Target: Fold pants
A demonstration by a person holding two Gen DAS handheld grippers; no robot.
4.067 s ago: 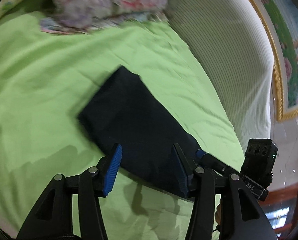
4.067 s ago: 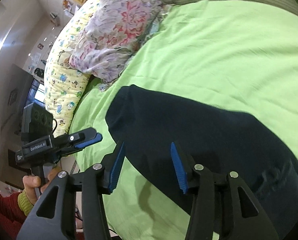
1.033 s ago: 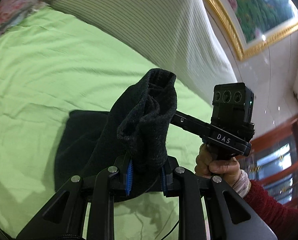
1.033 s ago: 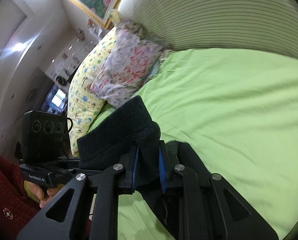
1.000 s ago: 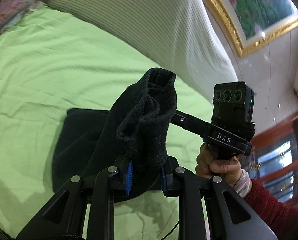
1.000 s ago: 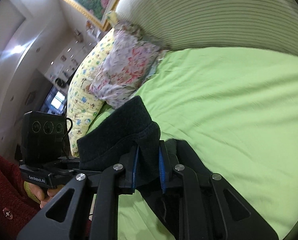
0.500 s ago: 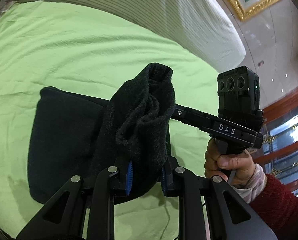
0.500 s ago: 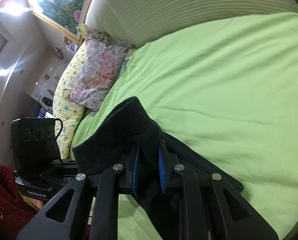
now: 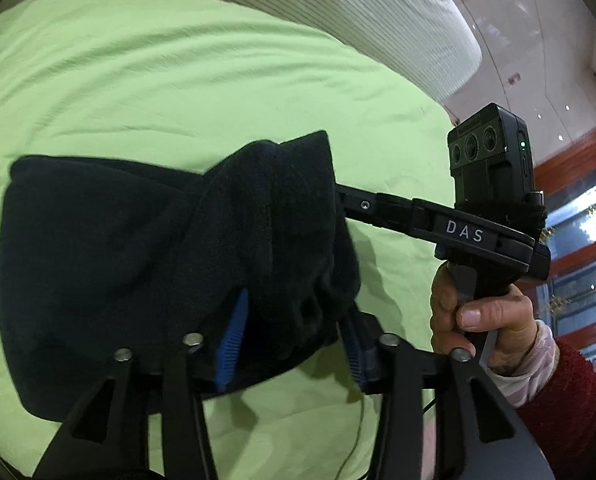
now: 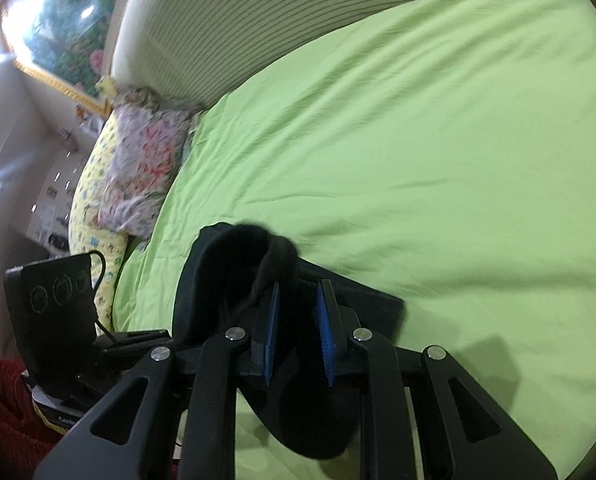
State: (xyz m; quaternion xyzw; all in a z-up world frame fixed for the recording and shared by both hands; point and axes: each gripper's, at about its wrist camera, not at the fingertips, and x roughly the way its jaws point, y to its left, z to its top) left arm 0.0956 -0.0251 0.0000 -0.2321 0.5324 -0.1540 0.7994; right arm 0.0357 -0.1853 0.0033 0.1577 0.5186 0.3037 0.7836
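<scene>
The dark navy pants (image 9: 109,272) lie folded on the green bedsheet (image 9: 177,80). A doubled-over end of them slumps between and over my left gripper (image 9: 293,332), whose blue pads stand apart; the jaws are open. The other gripper's body (image 9: 482,216) and the hand holding it show at the right. In the right wrist view the pants (image 10: 233,272) bunch to the left of my right gripper (image 10: 298,328). Its blue pads stand a little apart with nothing pinched between them.
A striped white headboard cushion (image 9: 338,4) borders the bed at the back. A floral pillow (image 10: 145,168) and a yellow patterned pillow (image 10: 85,200) lie at the bed's left end. A gold-framed painting (image 10: 61,32) hangs above. The green sheet (image 10: 438,140) stretches right.
Both grippers were shut on the lifted pants end; both have opened, and the cloth has dropped forward onto the rest of the pants. Both cameras tilted down towards the bed.
</scene>
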